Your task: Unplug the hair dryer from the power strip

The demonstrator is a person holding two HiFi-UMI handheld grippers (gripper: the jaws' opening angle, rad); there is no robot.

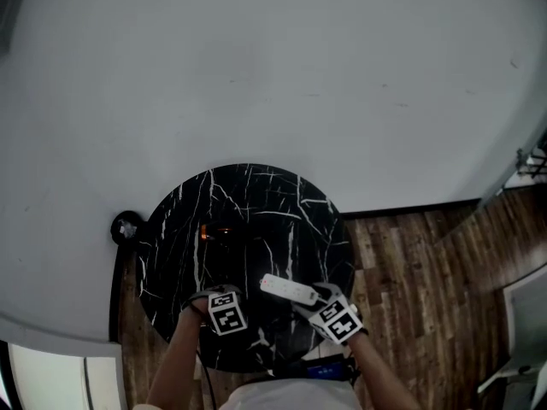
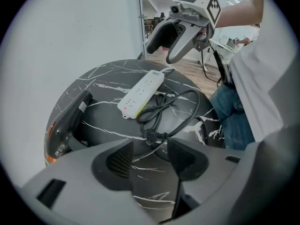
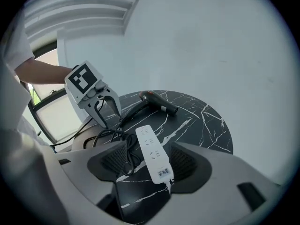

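Left gripper (image 2: 149, 146) gaped over coiled black rubbery cord (image 2: 157, 110); right gripper (image 3: 149, 151) hung open, seemingly clear of the slim white plastic power strip (image 2: 140, 93).

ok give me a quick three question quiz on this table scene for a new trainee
1. True or false: a plug sits in one of the sockets of the power strip.
2. What lies just past the tips of the left hand-held gripper? A) a black plug on its cord B) a mug C) a phone
3. What does the hair dryer rest on?

Key: 1 false, the sockets are all empty. 2 A. 3 the round black table.
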